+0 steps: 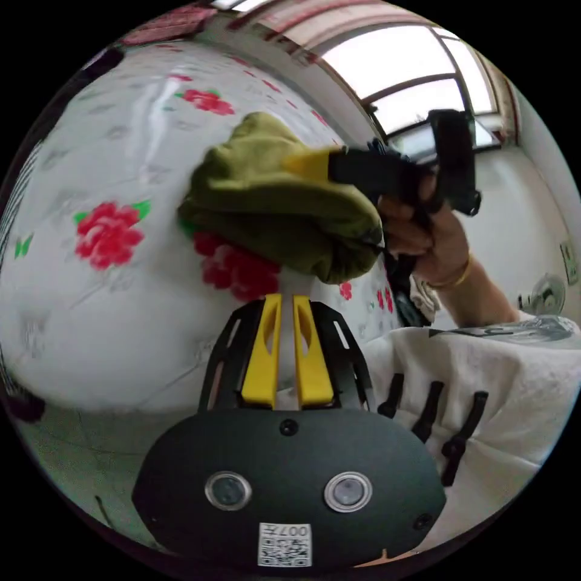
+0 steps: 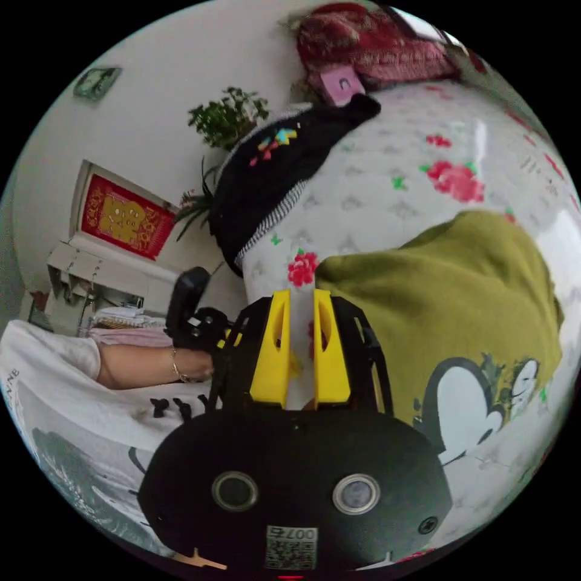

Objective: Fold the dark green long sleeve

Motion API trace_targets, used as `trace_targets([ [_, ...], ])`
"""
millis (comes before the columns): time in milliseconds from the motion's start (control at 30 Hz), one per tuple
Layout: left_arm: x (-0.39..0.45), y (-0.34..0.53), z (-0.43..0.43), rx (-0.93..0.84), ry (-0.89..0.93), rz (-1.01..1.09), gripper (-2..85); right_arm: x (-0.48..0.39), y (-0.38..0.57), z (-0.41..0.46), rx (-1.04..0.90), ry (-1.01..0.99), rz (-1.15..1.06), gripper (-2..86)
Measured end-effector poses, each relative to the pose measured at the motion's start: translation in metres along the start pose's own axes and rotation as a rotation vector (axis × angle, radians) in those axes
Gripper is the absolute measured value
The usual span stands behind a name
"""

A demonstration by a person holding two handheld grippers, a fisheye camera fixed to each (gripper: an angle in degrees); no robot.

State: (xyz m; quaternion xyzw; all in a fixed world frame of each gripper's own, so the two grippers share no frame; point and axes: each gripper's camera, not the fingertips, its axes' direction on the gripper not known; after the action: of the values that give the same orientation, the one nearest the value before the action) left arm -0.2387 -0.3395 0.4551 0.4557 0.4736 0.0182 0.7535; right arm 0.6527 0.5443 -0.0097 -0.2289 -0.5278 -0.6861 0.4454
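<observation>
— What does the shirt (image 2: 448,302) look like?

— Olive green, soft knit, folded into a thick bundle with rounded edges. In the right gripper view a black-and-white cartoon print (image 2: 472,405) shows on its upper face.

— Where is it?

— On the bed (image 1: 103,302), on a white cover with red flowers. In the left gripper view the right gripper (image 1: 308,164) reaches onto the bundle (image 1: 278,200) from the window side, a yellow finger lying on the top fold; the hand (image 1: 423,236) behind it wears a bracelet.

— Is it gripping the cloth?

— I cannot tell — in its own view its fingers (image 2: 271,351) stand narrow, a slim gap between them, nothing visibly pinched, the shirt just beside them.

— And the left gripper (image 1: 288,302)?

— Fingers close together too, a thin gap, holding nothing, near the bundle's edge but apart from it.

— Anything else on the bed?

— A black garment (image 2: 272,175) with a striped edge, well apart from the shirt.
</observation>
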Motion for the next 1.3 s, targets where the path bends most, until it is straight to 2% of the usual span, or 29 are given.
trace_targets([
  [67, -0.021, 0.014, -0.017, 0.054, 0.029, -0.080, 3.6, 0.006, 0.004, 0.023, -0.033, -0.080, 0.038, 4.0],
  [200, -0.053, 0.024, -0.035, 0.142, 0.157, -0.200, 6.1, 0.014, 0.027, -0.035, 0.180, -0.136, 0.054, 5.2],
  [300, -0.048, 0.004, -0.051, 0.210, 0.271, -0.168, 6.3, 0.032, 0.064, -0.095, 0.327, 0.036, 0.111, 5.9],
  [400, -0.015, -0.035, -0.067, 0.254, 0.237, -0.012, 6.7, 0.042, 0.099, -0.112, 0.374, 0.126, 0.143, 6.6],
  [467, -0.001, -0.061, -0.061, 0.225, 0.147, 0.042, 6.7, 0.040, 0.106, -0.088, 0.292, 0.134, 0.129, 7.0],
  [500, 0.000, -0.076, -0.045, 0.170, 0.060, 0.044, 6.4, 0.037, 0.106, -0.053, 0.172, 0.180, 0.119, 7.2],
  [533, -0.004, -0.082, -0.034, 0.128, 0.013, 0.027, 6.3, 0.033, 0.111, -0.022, 0.133, 0.258, 0.113, 7.4],
  [567, -0.019, -0.091, -0.007, 0.019, -0.055, -0.038, 6.2, 0.031, 0.115, -0.010, 0.131, 0.288, 0.116, 7.5],
  [600, -0.039, -0.092, 0.010, -0.039, -0.016, -0.136, 5.8, 0.027, 0.122, -0.005, 0.215, 0.313, 0.114, 7.7],
  [700, -0.066, -0.082, 0.000, 0.043, 0.163, -0.238, 5.4, 0.033, 0.111, -0.028, 0.181, 0.241, 0.158, 8.3],
  [767, -0.072, -0.074, -0.017, 0.077, 0.161, -0.256, 6.3, 0.047, 0.110, -0.061, 0.206, 0.183, 0.196, 8.7],
  [833, -0.077, -0.063, -0.038, 0.131, 0.146, -0.285, 7.6, 0.080, 0.132, -0.121, 0.421, 0.163, 0.317, 9.6],
  [900, -0.088, -0.045, -0.065, 0.221, 0.139, -0.345, 9.5, 0.119, 0.150, -0.155, 0.520, 0.136, 0.451, 10.4],
  [967, -0.100, -0.036, -0.074, 0.245, 0.135, -0.386, 12.1, 0.161, 0.162, -0.174, 0.536, 0.120, 0.581, 11.1],
  [1033, -0.113, -0.033, -0.072, 0.233, 0.142, -0.431, 15.0, 0.211, 0.173, -0.182, 0.536, 0.052, 0.728, 11.9],
  [1167, -0.117, -0.051, -0.036, 0.194, 0.302, -0.443, 21.7, 0.261, 0.173, -0.178, 0.522, -0.089, 0.860, 11.9],
  [1233, -0.109, -0.069, -0.016, 0.151, 0.322, -0.411, 22.1, 0.270, 0.164, -0.186, 0.575, -0.165, 0.856, 11.3],
  [1300, -0.099, -0.097, 0.011, 0.079, 0.308, -0.373, 18.7, 0.276, 0.152, -0.185, 0.567, -0.271, 0.846, 10.1],
])
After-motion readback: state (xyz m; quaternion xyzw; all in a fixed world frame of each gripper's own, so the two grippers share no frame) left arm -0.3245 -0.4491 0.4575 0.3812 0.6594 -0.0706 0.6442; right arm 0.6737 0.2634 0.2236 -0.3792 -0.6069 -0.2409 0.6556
